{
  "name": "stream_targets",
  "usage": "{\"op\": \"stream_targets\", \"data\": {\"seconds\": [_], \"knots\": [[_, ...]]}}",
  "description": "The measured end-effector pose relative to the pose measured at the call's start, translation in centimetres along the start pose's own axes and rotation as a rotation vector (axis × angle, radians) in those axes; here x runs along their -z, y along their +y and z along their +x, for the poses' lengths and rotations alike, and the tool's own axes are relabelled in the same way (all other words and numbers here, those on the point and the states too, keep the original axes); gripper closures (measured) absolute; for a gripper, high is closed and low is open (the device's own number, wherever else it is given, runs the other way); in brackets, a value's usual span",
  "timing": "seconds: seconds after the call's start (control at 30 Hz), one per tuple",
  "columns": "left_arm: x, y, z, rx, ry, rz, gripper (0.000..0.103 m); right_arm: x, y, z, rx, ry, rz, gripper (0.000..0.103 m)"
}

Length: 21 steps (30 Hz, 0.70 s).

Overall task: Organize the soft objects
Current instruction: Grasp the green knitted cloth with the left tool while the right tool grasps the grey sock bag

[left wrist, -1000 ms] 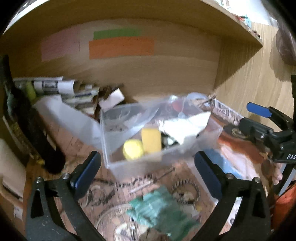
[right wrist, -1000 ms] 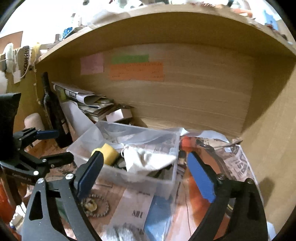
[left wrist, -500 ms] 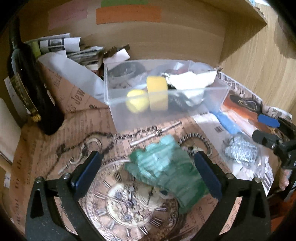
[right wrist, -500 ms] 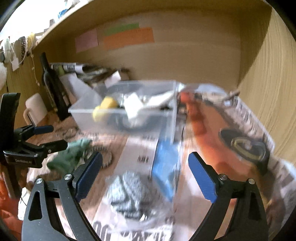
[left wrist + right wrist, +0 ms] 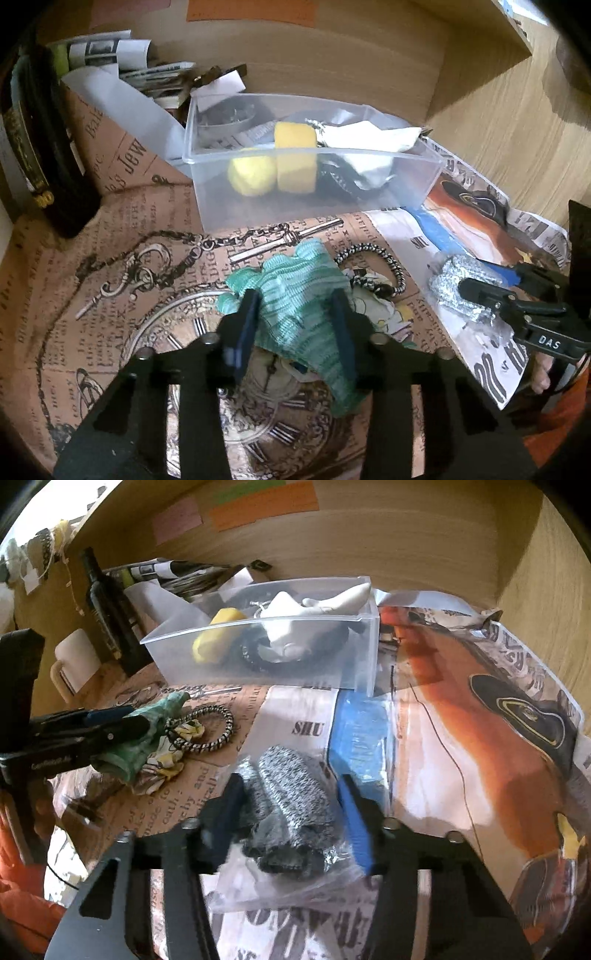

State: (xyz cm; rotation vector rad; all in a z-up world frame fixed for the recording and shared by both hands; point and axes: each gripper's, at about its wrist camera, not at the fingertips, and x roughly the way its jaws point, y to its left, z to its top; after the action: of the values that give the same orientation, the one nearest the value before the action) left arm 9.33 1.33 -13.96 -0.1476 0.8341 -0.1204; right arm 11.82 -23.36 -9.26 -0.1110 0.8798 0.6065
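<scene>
Two soft items: green knit cloth (image 5: 295, 291) and grey knit roll (image 5: 291, 797) in a clear bag, both on the paper-covered desk in front of the clear bin (image 5: 388, 188).
Left gripper (image 5: 295, 314): jaws clenched on the green knit cloth.
Right gripper (image 5: 291, 805): jaws pressed against both sides of the bagged grey knit roll.
Bin contents: yellow sponges (image 5: 291, 162), white cloth (image 5: 295, 624), dark items.
Nearby: beaded bracelet (image 5: 207, 727) just beside the green cloth; dark bottle (image 5: 110, 613) left of the bin.
</scene>
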Motion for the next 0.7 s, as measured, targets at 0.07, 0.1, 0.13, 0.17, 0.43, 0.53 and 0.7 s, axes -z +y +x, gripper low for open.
{"op": "stream_targets", "data": {"seconds": [0.07,0.1,0.13,0.17,0.43,0.53,0.7], "knots": [[0.1,0.2,-0.1,0.015,-0.004,-0.005,0.074,0.1,0.0,0.0,-0.006,-0.004,0.004,0.067],[0.1,0.2,-0.2,0.022,-0.006,-0.004,0.081,0.1,-0.1,-0.1,-0.006,-0.008,0.007,0.07],[0.2,0.1,-0.3,0.025,-0.007,-0.002,0.086,0.0,-0.1,-0.2,-0.004,-0.013,0.01,0.072],[0.2,0.1,-0.5,0.025,-0.011,-0.001,0.089,0.0,-0.2,-0.2,-0.003,-0.019,0.013,0.075],[-0.5,0.4,-2.2,0.035,-0.054,-0.023,0.097,-1.1,-0.2,-1.4,0.005,-0.083,0.028,0.081],[-1.1,0.3,-3.1,0.027,-0.085,-0.021,0.097,-1.9,-0.1,-2.1,0.008,-0.117,0.018,0.081],[-2.7,0.0,-4.7,0.012,-0.157,0.0,0.097,-3.6,-0.1,-3.5,0.008,-0.202,0.011,0.081]]}}
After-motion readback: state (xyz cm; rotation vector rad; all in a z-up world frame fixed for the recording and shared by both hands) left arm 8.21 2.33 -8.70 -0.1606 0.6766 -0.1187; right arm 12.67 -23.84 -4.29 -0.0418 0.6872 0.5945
